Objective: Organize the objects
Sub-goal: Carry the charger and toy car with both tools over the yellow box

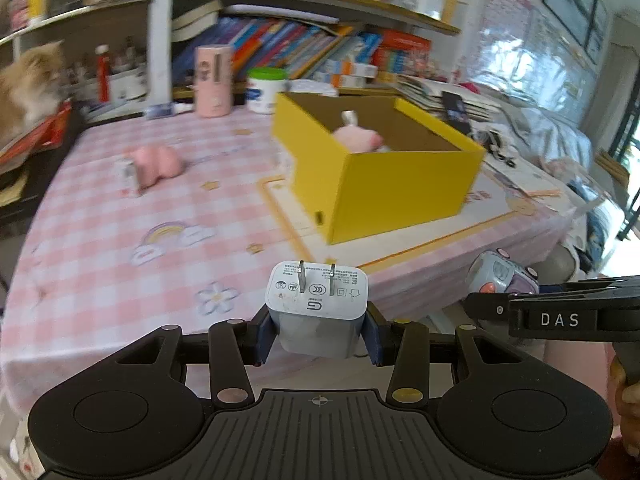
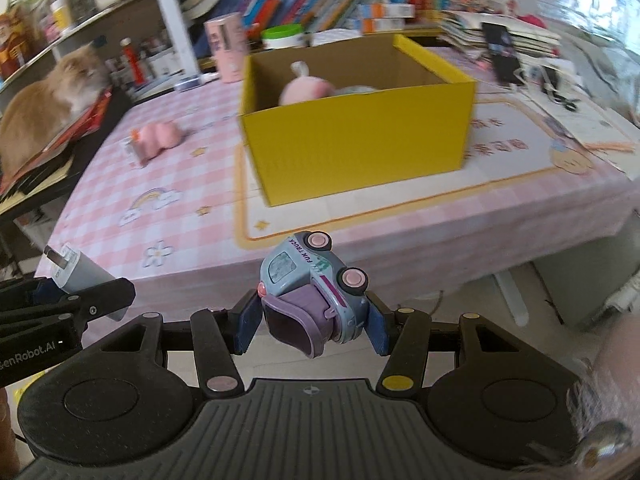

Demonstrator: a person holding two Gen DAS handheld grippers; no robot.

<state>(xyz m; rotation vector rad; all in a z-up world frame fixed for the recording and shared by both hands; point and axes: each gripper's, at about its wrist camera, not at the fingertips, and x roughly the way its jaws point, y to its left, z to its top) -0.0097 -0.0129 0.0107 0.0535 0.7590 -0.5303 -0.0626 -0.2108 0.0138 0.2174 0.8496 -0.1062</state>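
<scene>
The left hand-held gripper (image 1: 318, 330) was clamped on a white charger plug (image 1: 317, 304), its blue pads pressed against the two flat sides and the metal prongs pointing forward, away from the grip. Held by the body like that, the prongs stayed clear of the pads, which probably made for a steadier hold than pinching the narrow end.

The right hand-held gripper (image 2: 314, 322) was closed on a small blue toy truck (image 2: 314, 296), tipped so that its pink wheels faced up and to the right and its purple rear hung toward the camera. The pads bore on the truck's broad faces instead of the wheels, likely so it would not roll out.

Both hand-held grippers hovered side by side off the near edge of the surface (image 2: 192, 200), which was covered in a pink checked cloth. Ahead of them stood an open yellow box (image 2: 360, 136) with a pink plush toy (image 2: 304, 90) already inside, so the box seemed to be the collecting place and both held items appeared bound for it. A second pink toy (image 1: 156, 166) lay on the cloth ahead and to the left of the box, not yet gathered. An orange cat (image 2: 52, 96) sat far to the left, off the surface.
</scene>
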